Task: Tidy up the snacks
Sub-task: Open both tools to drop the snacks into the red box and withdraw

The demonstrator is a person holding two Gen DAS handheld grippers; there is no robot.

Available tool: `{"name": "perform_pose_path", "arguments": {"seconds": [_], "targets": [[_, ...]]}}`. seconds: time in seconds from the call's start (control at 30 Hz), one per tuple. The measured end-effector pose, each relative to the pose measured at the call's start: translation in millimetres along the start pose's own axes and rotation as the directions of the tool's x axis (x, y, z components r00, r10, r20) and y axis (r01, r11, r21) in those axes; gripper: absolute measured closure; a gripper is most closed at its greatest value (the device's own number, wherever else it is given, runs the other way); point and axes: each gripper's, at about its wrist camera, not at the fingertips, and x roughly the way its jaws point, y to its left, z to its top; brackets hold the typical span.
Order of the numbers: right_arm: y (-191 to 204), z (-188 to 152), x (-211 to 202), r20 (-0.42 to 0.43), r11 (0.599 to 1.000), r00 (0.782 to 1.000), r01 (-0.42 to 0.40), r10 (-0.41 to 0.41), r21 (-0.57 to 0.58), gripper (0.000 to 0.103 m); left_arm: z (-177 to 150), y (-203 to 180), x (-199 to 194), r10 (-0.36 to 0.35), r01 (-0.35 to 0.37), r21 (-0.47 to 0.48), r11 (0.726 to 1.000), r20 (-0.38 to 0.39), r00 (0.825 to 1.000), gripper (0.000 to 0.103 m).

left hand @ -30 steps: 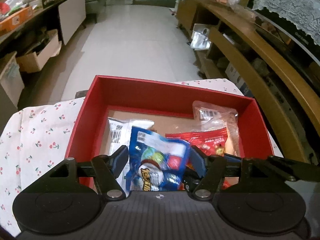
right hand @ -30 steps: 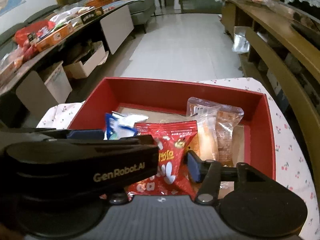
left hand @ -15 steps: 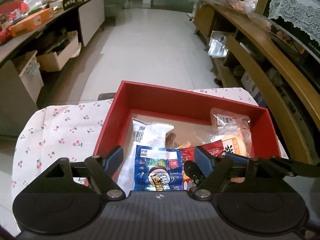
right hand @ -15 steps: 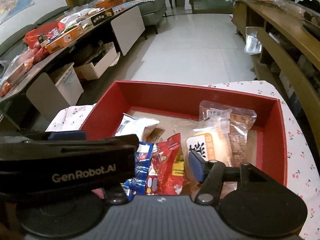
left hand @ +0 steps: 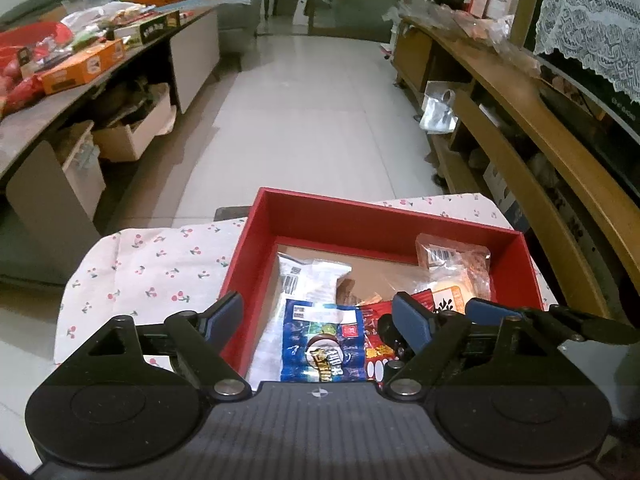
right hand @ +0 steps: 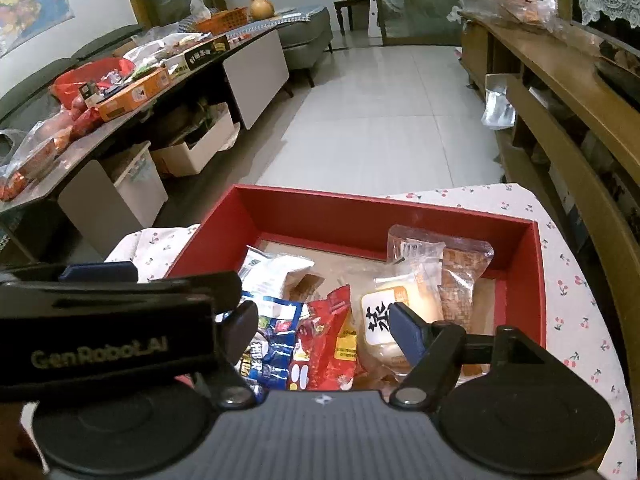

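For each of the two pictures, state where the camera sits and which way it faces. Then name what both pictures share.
Left wrist: sits on the left gripper, looks forward and down into the red box; its open fingers show, with the right gripper's finger alongside.
Right wrist: sits on the right gripper, same direction; its open fingers show, with the left gripper's body crossing in front.
Shared: the box, the blue packet, the cherry-print cloth.

I see the red box (left hand: 372,216) sitting open on the cherry-print cloth, its snacks lying loose on the cardboard floor. A blue packet (left hand: 322,346) lies flat at the near edge, with a red packet (right hand: 326,340) crumpled just beside it and a white packet (left hand: 308,280) behind. At the right, clear-wrapped pastries (right hand: 440,276) lean against each other.
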Motion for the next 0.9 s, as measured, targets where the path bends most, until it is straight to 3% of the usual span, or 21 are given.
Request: {"name": "perform_pose_path", "arguments": {"seconds": [0.5,0.9], "targets": [[10,-2,-8,0.015,0.999,1.000,0.018,-0.018,-0.037,0.020,-7,24,-9,-0.006,0.007,-0.051,0.999,0.009,1.000,0.016],[2,-15,-27,0.017,0.998,0.998,0.065,-0.064,-0.017,0.020,-26,51,-21,-0.086,0.085,-0.123,0.989,-0.004,0.996,0.016]]}}
